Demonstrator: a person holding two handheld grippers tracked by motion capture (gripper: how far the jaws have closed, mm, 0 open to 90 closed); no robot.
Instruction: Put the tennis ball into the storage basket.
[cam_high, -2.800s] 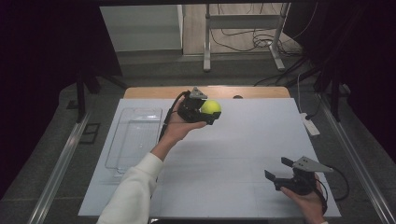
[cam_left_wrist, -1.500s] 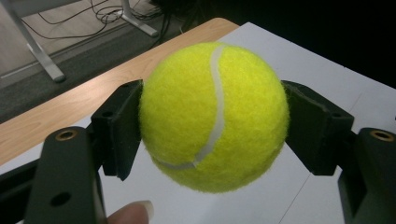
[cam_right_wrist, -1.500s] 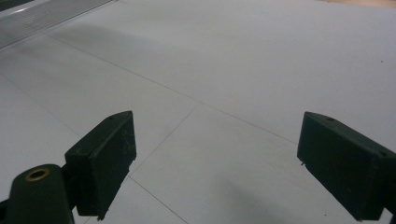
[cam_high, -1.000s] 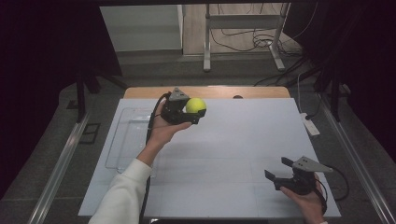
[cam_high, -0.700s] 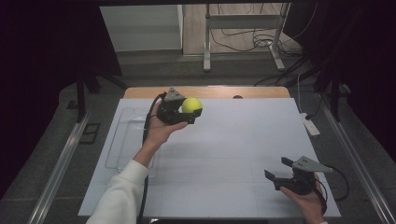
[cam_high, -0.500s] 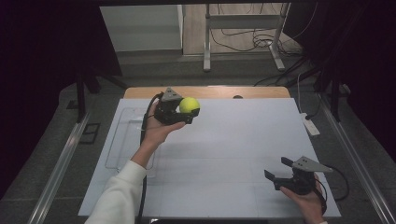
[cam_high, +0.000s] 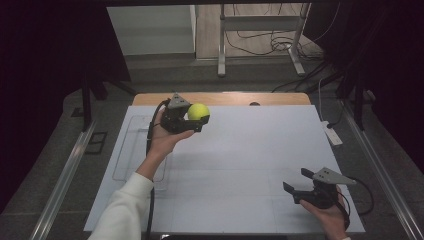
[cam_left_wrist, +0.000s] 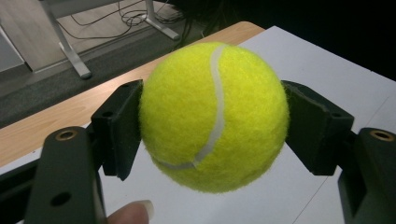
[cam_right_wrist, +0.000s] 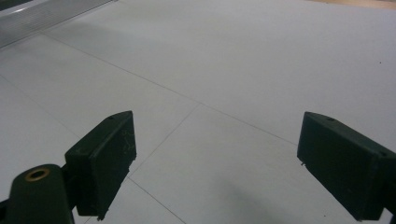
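Left gripper (cam_high: 196, 121) is clamped on the fuzzy yellow tennis ball (cam_high: 198, 111), one jaw on each side, held up over the far-left part of the white table sheet (cam_high: 250, 165). The clear plastic tray (cam_high: 131, 150) lies at about 7 o'clock from the ball, near the sheet's left edge, so the left hand is the nearer one. Right gripper (cam_high: 300, 185) rests at the near-right corner with jaws spread wide and nothing between them, well apart from both

The white surface (cam_high: 240, 165) lies bare across its middle and far right, so a gripper could sweep freely between the two hands. Along the left edge a clear tray (cam_high: 131, 155) takes up room, with the left forearm (cam_high: 150, 160) stretched over its right side.
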